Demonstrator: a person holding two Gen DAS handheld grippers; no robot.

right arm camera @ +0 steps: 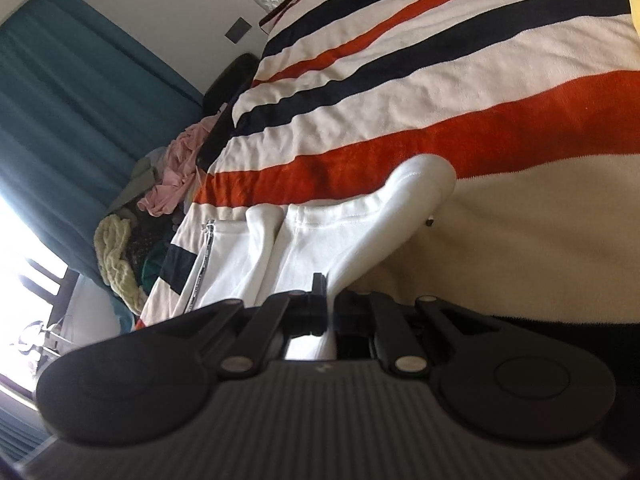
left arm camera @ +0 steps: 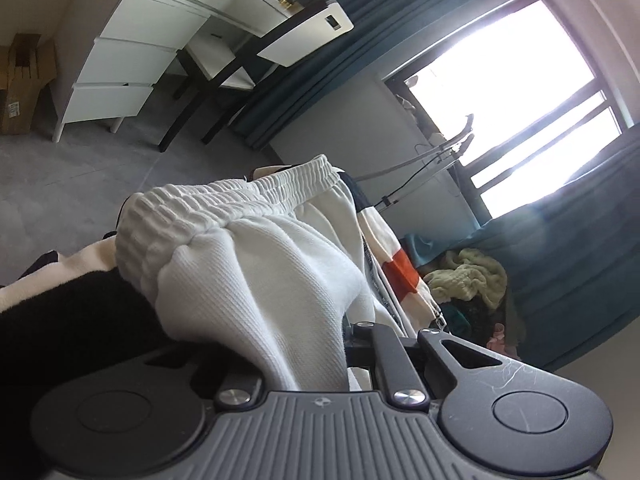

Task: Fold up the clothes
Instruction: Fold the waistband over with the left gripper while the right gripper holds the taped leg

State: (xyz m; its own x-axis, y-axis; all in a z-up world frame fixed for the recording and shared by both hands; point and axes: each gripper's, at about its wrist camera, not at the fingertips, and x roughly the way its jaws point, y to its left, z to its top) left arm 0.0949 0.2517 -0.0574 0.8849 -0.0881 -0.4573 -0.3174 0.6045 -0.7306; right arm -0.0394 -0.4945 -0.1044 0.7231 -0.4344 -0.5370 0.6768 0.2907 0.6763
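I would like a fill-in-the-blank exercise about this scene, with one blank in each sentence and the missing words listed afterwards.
1. Both hand-held grippers are shut on a ____ garment.
2. The blanket under it has navy and ____ stripes on cream.
3. The curtains beside the window are ____.
4. In the left wrist view, the garment's ____ waistband is bunched up.

Missing words: white; red; blue; elastic

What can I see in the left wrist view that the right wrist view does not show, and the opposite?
Only the left wrist view shows the white drawer unit, a chair, a cardboard box and the garment's elastic waistband.

Only the right wrist view shows the wide spread of the striped blanket and pink clothes.

Both show the white garment pinched in a shut gripper, left and right, plus teal curtains and the yellow-green knit.
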